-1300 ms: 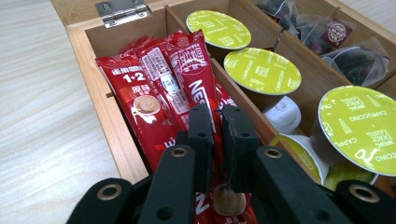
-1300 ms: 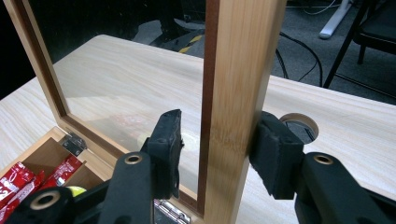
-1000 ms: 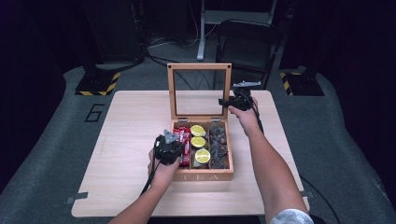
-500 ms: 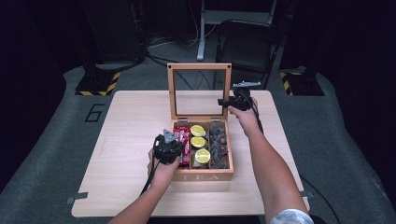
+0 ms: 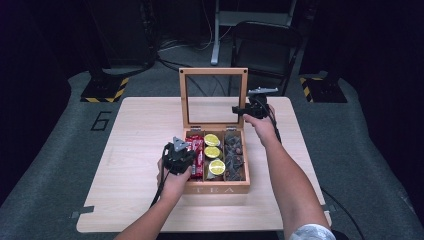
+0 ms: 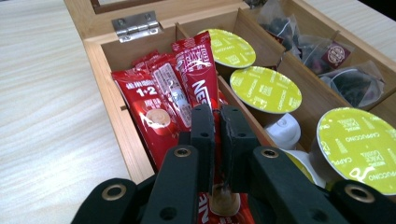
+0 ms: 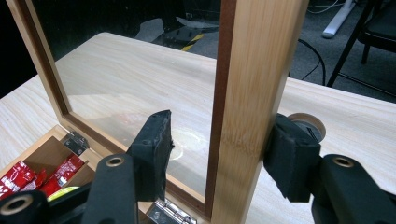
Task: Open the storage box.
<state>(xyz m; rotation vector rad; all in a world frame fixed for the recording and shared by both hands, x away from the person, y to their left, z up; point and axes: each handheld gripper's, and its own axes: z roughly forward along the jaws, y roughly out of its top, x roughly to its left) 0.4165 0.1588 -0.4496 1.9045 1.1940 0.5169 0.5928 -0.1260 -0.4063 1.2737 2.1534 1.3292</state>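
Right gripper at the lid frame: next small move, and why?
Probably back the right gripper off the lid: its jaws have just been opening, the frame stands between them, one pad apart from it. The lid stands upright; the left gripper is shut on a red sachet.

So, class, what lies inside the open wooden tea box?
The wooden tea box holds red coffee sachets at one side, green-lidded capsules in the middle and dark tea bags at the other. The left gripper covers some sachets.
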